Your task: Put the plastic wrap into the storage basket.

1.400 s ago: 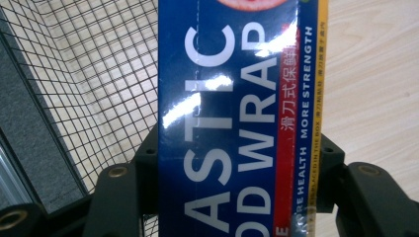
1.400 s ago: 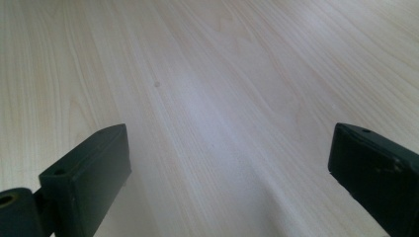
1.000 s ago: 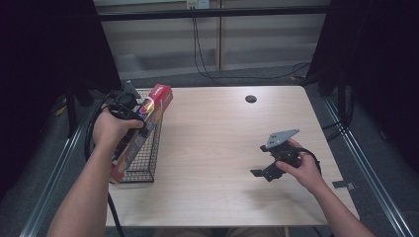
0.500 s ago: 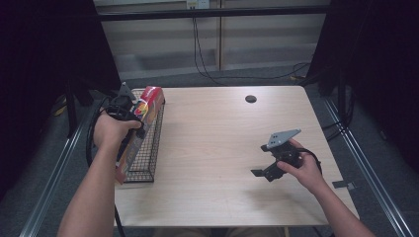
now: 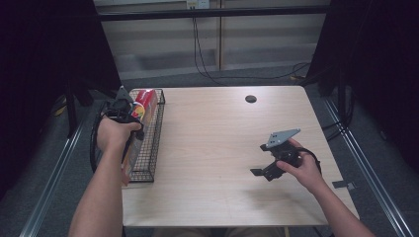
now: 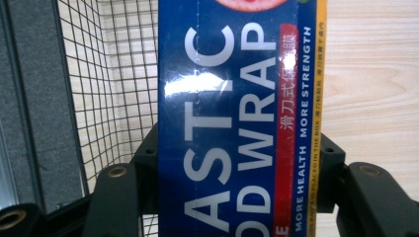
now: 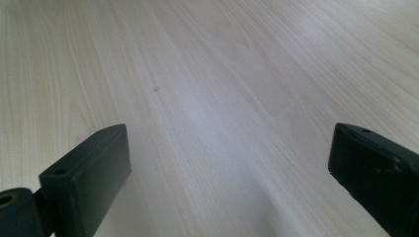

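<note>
A long blue plastic wrap box (image 6: 237,118) with white lettering and a red end (image 5: 143,98) is clamped between the jaws of my left gripper (image 5: 129,114). It hangs over the black wire basket (image 5: 150,148) at the table's left edge, lying along the basket's length. In the left gripper view the basket's mesh (image 6: 113,74) lies behind and to the left of the box. My right gripper (image 5: 263,169) rests low over the bare table (image 7: 207,89) at the right, its jaws wide apart with nothing between them.
The light wooden table (image 5: 222,138) has a round black cable hole (image 5: 251,98) near its far edge. Metal rails run along the floor on both sides of the table. Cables hang down behind the far edge.
My left hand has shifted the box leftward, bringing it over the basket. The right hand has stayed where it was.
</note>
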`<control>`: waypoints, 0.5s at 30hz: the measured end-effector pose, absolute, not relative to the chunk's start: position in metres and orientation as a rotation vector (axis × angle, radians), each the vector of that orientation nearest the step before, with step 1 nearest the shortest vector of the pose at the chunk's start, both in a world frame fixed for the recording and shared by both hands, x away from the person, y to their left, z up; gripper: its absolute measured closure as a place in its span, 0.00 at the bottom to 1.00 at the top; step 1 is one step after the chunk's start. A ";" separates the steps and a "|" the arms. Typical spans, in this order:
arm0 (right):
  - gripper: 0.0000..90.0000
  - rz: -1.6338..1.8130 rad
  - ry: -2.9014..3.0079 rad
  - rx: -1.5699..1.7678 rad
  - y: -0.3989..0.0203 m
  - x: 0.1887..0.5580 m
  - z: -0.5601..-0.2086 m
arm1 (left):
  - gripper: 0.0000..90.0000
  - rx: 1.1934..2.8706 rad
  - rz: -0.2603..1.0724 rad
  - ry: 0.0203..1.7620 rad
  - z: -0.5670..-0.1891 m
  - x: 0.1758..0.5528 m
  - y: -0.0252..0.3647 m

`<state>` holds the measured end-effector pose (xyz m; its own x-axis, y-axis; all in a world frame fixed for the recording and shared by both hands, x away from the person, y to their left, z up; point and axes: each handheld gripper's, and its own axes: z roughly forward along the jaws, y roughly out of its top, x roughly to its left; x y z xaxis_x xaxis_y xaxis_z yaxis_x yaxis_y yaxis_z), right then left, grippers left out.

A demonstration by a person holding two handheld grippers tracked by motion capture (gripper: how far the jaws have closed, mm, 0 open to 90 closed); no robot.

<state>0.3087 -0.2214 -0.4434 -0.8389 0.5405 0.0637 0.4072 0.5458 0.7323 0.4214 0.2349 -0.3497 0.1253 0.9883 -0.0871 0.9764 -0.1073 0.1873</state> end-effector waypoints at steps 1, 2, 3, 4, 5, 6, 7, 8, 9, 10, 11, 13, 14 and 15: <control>0.02 1.167 2.608 0.806 -0.221 0.309 -0.443 | 0.47 2.200 0.082 1.961 -0.351 0.422 0.235; 0.02 1.164 2.607 0.807 -0.221 0.308 -0.443 | 0.47 2.192 0.085 1.973 -0.353 0.422 0.235; 0.02 1.165 2.610 0.805 -0.221 0.308 -0.443 | 0.47 2.181 0.085 1.985 -0.355 0.422 0.235; 0.02 1.163 2.606 0.803 -0.222 0.307 -0.443 | 0.47 2.186 0.090 1.985 -0.356 0.422 0.235; 0.02 1.163 2.606 0.803 -0.222 0.307 -0.443 | 0.47 2.178 0.083 1.996 -0.358 0.422 0.235; 0.02 1.164 2.608 0.805 -0.222 0.307 -0.443 | 0.47 2.168 0.083 2.002 -0.360 0.422 0.235; 0.02 1.164 2.605 0.802 -0.222 0.307 -0.443 | 0.47 2.164 0.078 2.006 -0.362 0.422 0.235; 0.02 1.163 2.604 0.805 -0.222 0.307 -0.443 | 0.47 2.159 0.079 2.017 -0.363 0.422 0.234; 0.02 1.163 2.605 0.808 -0.222 0.307 -0.443 | 0.47 2.154 0.078 2.031 -0.365 0.423 0.234; 0.02 1.164 2.604 0.809 -0.222 0.307 -0.443 | 0.47 2.157 0.073 2.035 -0.367 0.423 0.234; 0.02 1.163 2.604 0.810 -0.222 0.307 -0.443 | 0.46 2.150 0.064 2.051 -0.369 0.424 0.234; 0.02 1.164 2.605 0.809 -0.223 0.306 -0.442 | 0.46 2.143 0.063 2.063 -0.373 0.424 0.234; 0.02 1.165 2.602 0.803 -0.223 0.306 -0.442 | 0.46 2.147 0.062 2.069 -0.374 0.424 0.234; 0.02 1.165 2.602 0.803 -0.223 0.306 -0.442 | 0.46 2.141 0.068 2.065 -0.376 0.425 0.234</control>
<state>0.3061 -0.2231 -0.4424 -0.8379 0.5432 0.0544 0.4023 0.5471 0.7340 0.4246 0.2339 -0.3761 0.0422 0.9958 -0.0816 0.9882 -0.0296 0.1504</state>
